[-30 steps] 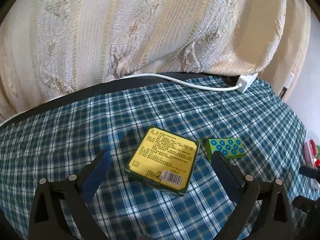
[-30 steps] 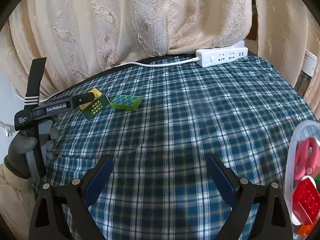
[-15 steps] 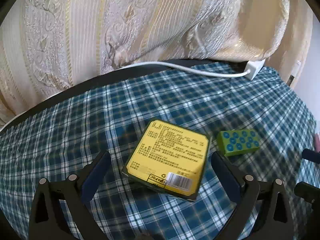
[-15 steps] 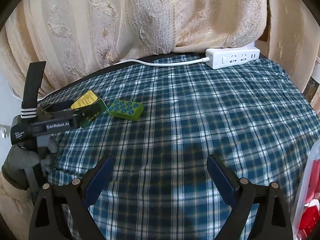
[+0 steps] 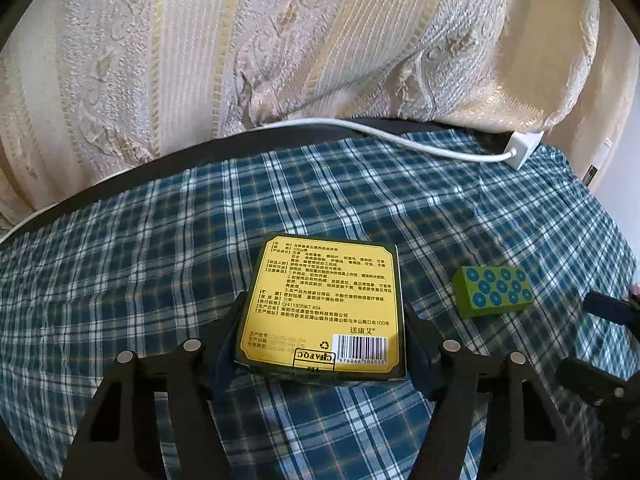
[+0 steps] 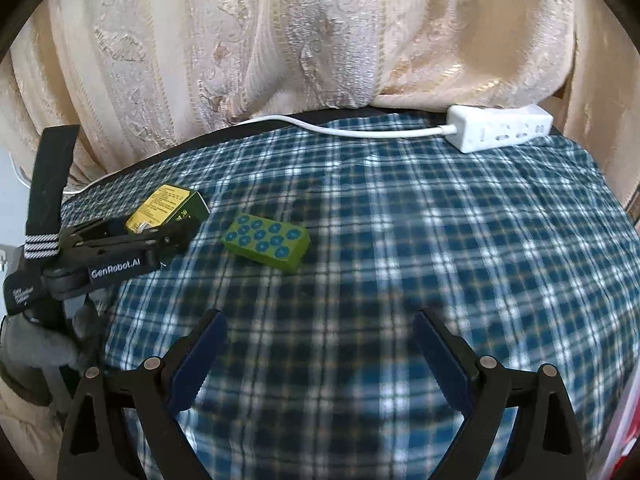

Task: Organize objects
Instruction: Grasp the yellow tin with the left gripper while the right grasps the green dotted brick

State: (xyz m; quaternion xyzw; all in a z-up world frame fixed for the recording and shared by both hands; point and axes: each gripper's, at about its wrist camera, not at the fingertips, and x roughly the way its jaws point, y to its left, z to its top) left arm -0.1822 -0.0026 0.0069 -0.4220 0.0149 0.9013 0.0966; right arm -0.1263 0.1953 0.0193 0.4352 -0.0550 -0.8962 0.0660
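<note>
Grabbing step here: left gripper (image 5: 322,340) jaws just closed onto the yellow-labelled green box (image 5: 324,308) lying on the plaid tablecloth (image 5: 120,264). Right gripper (image 6: 318,344) gapes empty. Probably next: lift without bumping the green block (image 6: 266,242).

A blue plaid cloth (image 6: 400,220) covers the surface. At its far edge lies a white power strip (image 6: 502,133), its white cord (image 6: 340,130) trailing along the edge. Cream brocade curtains (image 6: 280,40) hang behind.

Yellow-faced box (image 5: 326,300) beside green block (image 5: 493,291)
</note>
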